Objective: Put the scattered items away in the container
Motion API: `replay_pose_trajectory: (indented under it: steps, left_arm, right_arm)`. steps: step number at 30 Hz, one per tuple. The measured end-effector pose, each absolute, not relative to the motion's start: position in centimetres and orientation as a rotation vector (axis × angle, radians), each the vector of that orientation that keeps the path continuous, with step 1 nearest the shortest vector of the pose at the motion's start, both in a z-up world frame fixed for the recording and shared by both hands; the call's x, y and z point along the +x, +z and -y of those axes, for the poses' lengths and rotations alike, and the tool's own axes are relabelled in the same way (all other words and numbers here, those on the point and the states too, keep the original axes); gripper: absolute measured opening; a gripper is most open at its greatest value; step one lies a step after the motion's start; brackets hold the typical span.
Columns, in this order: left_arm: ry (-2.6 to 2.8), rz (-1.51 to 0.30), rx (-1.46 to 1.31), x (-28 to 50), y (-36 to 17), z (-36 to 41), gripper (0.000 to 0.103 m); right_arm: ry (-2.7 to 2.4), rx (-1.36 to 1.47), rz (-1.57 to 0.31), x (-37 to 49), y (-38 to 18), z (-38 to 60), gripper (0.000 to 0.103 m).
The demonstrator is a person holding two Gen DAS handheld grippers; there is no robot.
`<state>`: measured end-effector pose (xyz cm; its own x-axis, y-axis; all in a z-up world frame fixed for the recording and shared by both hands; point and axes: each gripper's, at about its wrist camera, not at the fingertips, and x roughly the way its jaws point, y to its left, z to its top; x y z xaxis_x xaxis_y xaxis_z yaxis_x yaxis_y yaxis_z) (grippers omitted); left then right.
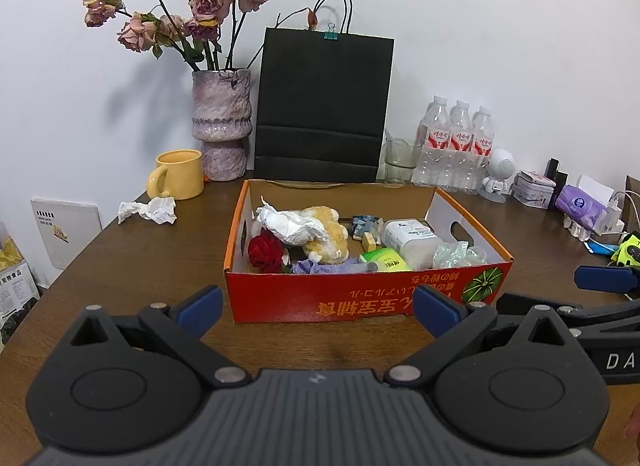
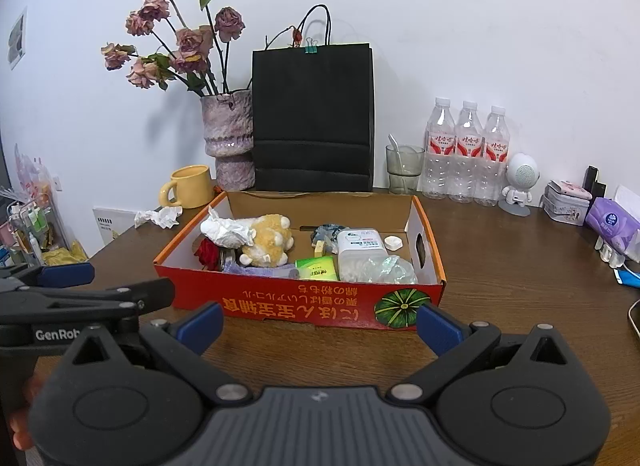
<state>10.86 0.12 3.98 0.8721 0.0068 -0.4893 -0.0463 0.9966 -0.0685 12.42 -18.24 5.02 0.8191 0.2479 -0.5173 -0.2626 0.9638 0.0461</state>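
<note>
Red cardboard, the box (image 1: 360, 294) sits mid-frame on the brown bench (image 1: 132, 266) in both views, already holding a plush toy (image 1: 326, 234), a crumpled tissue (image 1: 292, 223), a red rose (image 1: 266, 252), a green packet (image 1: 384, 260), a white tub (image 1: 412, 240) and a wad of clear wrap (image 1: 456, 254). One loose thing that looks like it belongs to the job remains outside: a crumpled napkin (image 1: 150, 209) at left-centre of the left view, on the bench just in front of the yellow mug (image 1: 180, 179) and left of the box. The left tongs (image 1: 316, 308) are spread wide and empty in the lower frame; the right tongs (image 2: 320, 324) are likewise spread and empty, with the box front between their blue pads (image 2: 202, 324). The napkin is probably the next pick, and the left tongs are better placed for it. Come in low from the near side so the mug handle and the vase (image 1: 222, 121) behind stay untouched, straddle the thickest fold of the paper, and close fully, since thin tissue slips out of a loose pinch. Lift well clear of the box's orange rim before crossing over, then release above the open patch near the rose rather than on the heaped side.
</note>
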Motion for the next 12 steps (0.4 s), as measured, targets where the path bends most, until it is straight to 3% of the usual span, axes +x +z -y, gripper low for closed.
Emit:
replay_pose_trajectory:
  steps: [12]
  left_arm:
    - [0.044, -0.472, -0.067, 10.55, 3.92, 0.16, 0.103]
  right_arm:
    - [0.274, -0.026, -0.549, 12.42, 4.81, 18.19, 0.103]
